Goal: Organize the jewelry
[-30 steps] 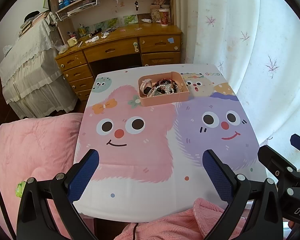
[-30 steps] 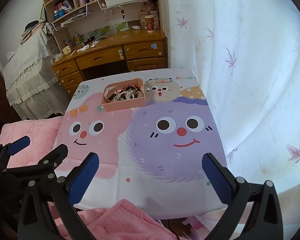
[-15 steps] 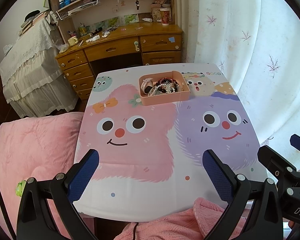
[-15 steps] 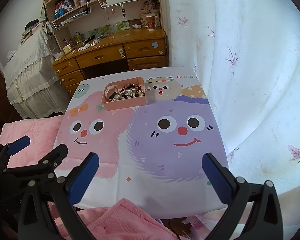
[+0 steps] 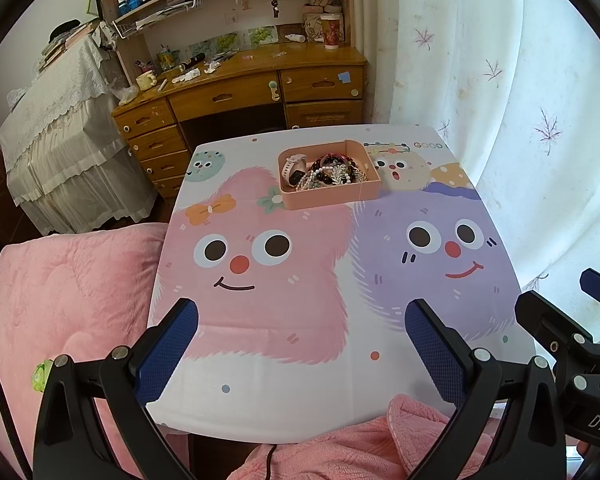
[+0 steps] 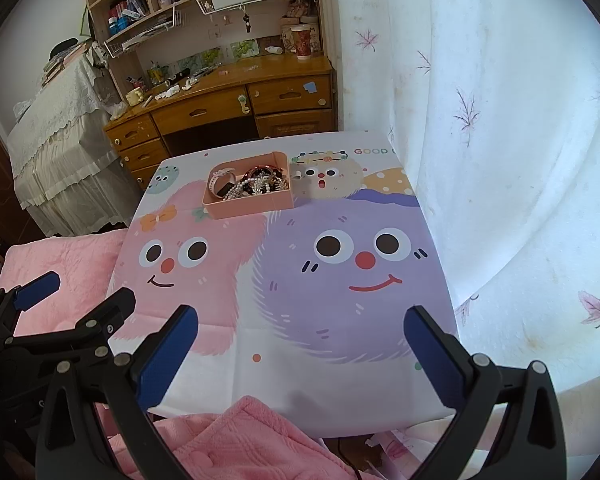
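While both the left gripper (image 5: 301,328) and right gripper (image 6: 300,336) hang wide and empty over the table's (image 5: 260,400) near edge, all visible jewelry (image 5: 328,172) lies heaped in the pink tray (image 5: 328,198) far across, fitting a finished gathering or an unsorted pile alike.

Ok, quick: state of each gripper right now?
Left gripper: jaws open, holding nothing.
Right gripper: jaws open, holding nothing.
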Demonstrator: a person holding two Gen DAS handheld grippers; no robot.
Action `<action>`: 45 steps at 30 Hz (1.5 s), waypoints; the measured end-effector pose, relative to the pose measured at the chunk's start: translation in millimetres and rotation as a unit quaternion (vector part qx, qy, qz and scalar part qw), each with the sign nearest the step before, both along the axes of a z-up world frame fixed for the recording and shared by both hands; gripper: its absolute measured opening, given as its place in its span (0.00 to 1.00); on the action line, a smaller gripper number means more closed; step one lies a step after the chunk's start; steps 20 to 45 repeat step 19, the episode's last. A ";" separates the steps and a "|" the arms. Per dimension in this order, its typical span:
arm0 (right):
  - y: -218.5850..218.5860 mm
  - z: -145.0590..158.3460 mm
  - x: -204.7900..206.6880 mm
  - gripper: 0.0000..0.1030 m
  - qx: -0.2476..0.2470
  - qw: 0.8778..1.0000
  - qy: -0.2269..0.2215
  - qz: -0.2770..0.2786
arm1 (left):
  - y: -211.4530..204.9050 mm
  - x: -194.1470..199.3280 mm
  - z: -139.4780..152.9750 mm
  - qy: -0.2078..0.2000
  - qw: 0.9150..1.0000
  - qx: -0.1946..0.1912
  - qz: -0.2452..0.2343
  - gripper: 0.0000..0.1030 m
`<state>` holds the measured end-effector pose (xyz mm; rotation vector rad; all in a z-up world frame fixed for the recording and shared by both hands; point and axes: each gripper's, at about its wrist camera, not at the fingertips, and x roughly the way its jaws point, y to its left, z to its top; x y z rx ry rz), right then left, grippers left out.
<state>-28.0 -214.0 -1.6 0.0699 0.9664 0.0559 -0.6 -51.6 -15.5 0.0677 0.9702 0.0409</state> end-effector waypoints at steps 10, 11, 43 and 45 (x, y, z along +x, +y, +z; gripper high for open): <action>0.0 0.0 0.2 1.00 0.000 1.000 0.002 0.000 | -0.1 0.8 0.2 0.002 1.000 0.000 0.000 0.99; 0.2 -0.2 -0.4 1.00 0.001 1.000 0.002 0.000 | -0.1 0.1 0.1 0.002 1.000 0.000 0.000 0.99; -0.7 1.1 1.9 1.00 0.001 1.000 0.002 0.000 | 1.4 -3.9 -2.5 0.004 1.000 0.000 0.002 0.99; -0.7 1.1 1.9 1.00 0.001 1.000 0.002 0.000 | 1.4 -3.9 -2.5 0.004 1.000 0.000 0.002 0.99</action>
